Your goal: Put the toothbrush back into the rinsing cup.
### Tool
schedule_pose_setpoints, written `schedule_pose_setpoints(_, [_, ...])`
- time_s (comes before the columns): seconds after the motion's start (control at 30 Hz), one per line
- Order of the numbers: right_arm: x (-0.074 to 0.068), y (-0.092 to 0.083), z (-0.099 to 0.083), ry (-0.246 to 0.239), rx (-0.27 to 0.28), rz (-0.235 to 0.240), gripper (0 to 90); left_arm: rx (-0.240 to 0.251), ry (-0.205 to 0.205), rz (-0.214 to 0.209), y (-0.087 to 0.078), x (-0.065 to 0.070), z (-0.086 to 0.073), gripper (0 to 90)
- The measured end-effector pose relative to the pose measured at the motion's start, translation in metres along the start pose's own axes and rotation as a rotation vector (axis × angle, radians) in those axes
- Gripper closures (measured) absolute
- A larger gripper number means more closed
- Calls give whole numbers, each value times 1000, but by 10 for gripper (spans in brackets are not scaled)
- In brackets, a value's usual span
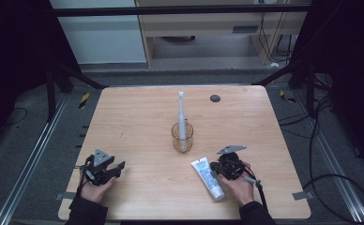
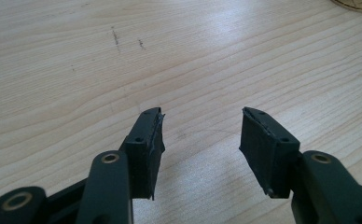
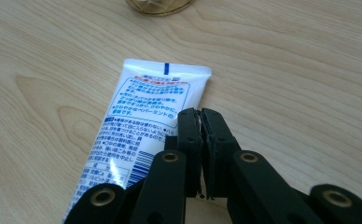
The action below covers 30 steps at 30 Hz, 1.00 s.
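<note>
Japanese print on toothpaste tube (image 3: 142, 112), mostly illegible

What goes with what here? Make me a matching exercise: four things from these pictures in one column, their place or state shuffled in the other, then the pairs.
Things:
1. toothbrush
2. toothpaste tube
3. left tool
4. right tool

Place or state:
A. jaws shut, beside the tube
B. standing upright in the glass cup
C. lying flat on the table
D. jaws open over bare wood

Pairs: 1-B, 2-C, 3-D, 4-A
</note>
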State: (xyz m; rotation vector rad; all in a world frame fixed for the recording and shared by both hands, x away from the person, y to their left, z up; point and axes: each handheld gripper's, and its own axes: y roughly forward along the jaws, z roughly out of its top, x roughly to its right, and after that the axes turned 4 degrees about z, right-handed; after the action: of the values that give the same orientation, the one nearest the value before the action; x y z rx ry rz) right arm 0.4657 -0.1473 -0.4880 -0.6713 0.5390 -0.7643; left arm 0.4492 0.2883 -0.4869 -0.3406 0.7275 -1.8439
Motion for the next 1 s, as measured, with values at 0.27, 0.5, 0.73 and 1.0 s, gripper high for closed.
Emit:
schedule_pose_setpoints(0.27, [-8,2,4,-30,-6,25,870,-2,1,-1,0,0,0,475])
schedule_pose_setpoints(0.5, [-9,-1,6,-38,8,27,824,0,-2,-2,0,-1,0,472])
schedule_pose_setpoints(0.73, [-7,-18,9,-54,51,-11,686,2,-4,-4,0,-1,0,466])
schedule_pose_setpoints(1.0, [-5,-38,14,-58,51,-54,499,0,10,-9,1,-1,0,461])
